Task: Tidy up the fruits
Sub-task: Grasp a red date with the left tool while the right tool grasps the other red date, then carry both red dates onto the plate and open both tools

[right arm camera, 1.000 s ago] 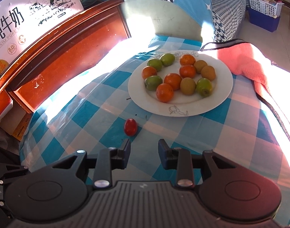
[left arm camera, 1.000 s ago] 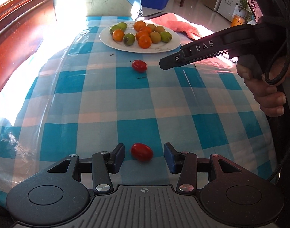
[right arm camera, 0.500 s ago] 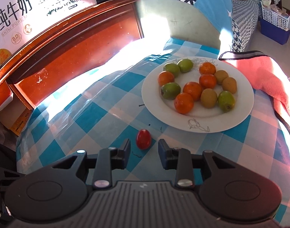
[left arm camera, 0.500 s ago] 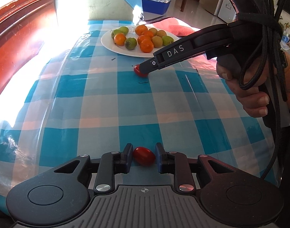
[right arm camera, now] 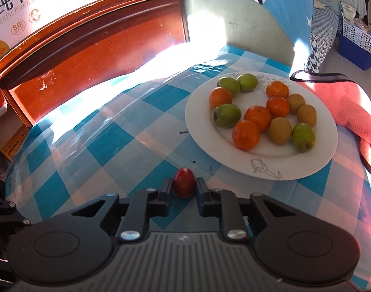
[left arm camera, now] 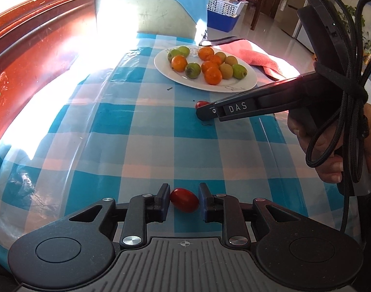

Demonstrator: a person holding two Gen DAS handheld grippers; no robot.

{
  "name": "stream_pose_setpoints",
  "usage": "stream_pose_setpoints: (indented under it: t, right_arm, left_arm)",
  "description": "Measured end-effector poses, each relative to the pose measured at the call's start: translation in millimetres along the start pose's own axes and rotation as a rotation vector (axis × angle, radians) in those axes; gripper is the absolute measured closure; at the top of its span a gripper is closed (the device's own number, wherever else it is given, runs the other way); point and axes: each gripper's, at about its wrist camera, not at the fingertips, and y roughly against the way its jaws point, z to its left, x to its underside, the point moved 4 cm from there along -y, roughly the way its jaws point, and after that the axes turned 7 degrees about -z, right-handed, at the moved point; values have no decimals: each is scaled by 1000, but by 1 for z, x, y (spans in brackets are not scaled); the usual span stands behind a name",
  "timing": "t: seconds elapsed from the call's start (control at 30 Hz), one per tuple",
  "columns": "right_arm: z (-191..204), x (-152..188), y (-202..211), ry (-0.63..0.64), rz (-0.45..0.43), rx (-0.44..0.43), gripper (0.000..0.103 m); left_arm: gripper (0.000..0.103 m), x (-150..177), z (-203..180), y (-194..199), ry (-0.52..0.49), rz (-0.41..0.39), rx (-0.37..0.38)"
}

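Observation:
Two small red tomatoes lie on the blue checked tablecloth. My left gripper (left arm camera: pixel 184 194) is shut on the near red tomato (left arm camera: pixel 184 200), a pad against each end. My right gripper (right arm camera: pixel 184 186) is shut on the far red tomato (right arm camera: pixel 184 182), close to the white plate (right arm camera: pixel 234 165). The left wrist view shows that gripper's fingertip (left arm camera: pixel 203 114) low on the cloth, hiding most of the far tomato (left arm camera: pixel 201 103). The plate (left arm camera: pixel 236 88) holds several orange, green and brown fruits.
A pink towel (right arm camera: pixel 350 104) lies right of the plate. A red-brown wooden board (right arm camera: pixel 88 56) runs along the table's left side with a milk carton box (right arm camera: pixel 27 0) behind it. A person's hand (left arm camera: pixel 331 160) grips the right tool. A blue basket (left arm camera: pixel 224 19) stands on the floor beyond.
The left jaws closed onto the near tomato. The right gripper moved down and forward to the far tomato, then its jaws closed on it.

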Motion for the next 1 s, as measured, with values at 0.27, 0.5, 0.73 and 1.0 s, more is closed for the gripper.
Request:
stream_pose_setpoints:
  t: [0.27, 0.5, 0.73, 1.0]
  right_arm:
    - [-4, -4, 11, -7, -5, 15, 83]
    - [-15, -15, 33, -48, -31, 25, 83]
    - [-28, -25, 56, -1, -42, 34, 83]
    - [-60, -39, 73, -64, -89, 59, 83]
  left_arm:
    - [81, -15, 7, -5, 46, -31, -16]
    - [81, -38, 6, -16, 43, -56, -26]
    - [81, -58, 0, -31, 23, -65, -23]
    - [81, -82, -8, -48, -23, -83, -28]
